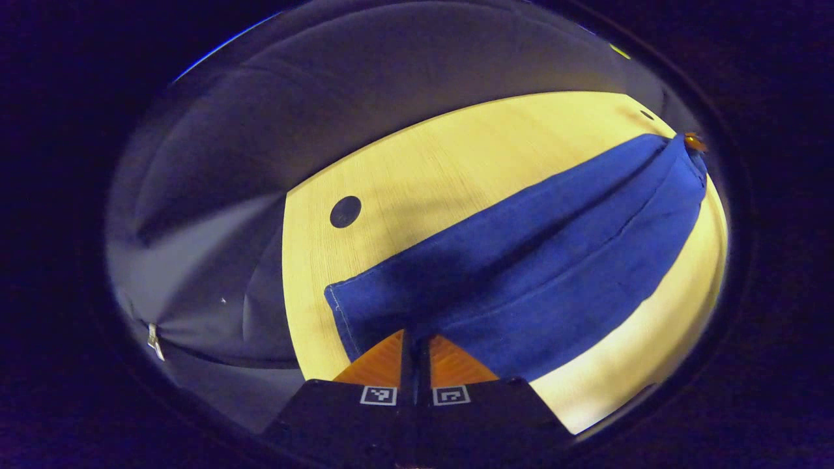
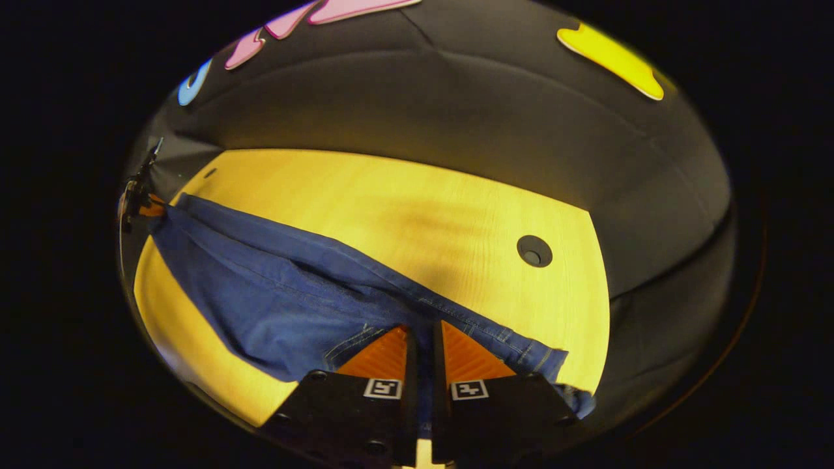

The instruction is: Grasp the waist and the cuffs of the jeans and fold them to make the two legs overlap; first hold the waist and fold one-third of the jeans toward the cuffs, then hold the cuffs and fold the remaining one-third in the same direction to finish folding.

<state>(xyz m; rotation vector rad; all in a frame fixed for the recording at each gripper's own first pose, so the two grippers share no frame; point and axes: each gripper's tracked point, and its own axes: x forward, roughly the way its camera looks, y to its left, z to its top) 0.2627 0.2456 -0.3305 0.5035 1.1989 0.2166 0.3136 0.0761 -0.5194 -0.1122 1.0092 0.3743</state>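
In the left gripper view, the left hand-held gripper (image 1: pixel 415 345) has its two fingers drawn almost together, with only a thin dark slit between them, and they pinch the cuff end of the blue denim jeans (image 1: pixel 534 260). The fabric runs away from the fingertips as a long band toward the upper right of that view, with a lengthwise crease along it and a stitched hem (image 1: pixel 339 312) at the near left corner. At the far end of the band a small part of the other hand-held gripper meets the cloth. The jeans lie along a pale yellow wood-grain worktop (image 1: pixel 423 169), which carries a round dark hole (image 1: pixel 345 212) to the left of the fabric.

In the right gripper view, the right hand-held gripper (image 2: pixel 425 345) is likewise nearly closed, and denim fills the narrow gap between its fingers, so it clamps the waist end of the jeans (image 2: pixel 273 299). A waistband with stitching and belt loops (image 2: pixel 515 348) shows just right of the fingertips. From there the jeans stretch up and to the left across the worktop (image 2: pixel 391 202), sagging in soft folds, to the far edge where the left hand-held gripper (image 2: pixel 140 198) holds the other end. A round dark hole (image 2: pixel 534 251) sits on the bare wood to the right, apart from the cloth.
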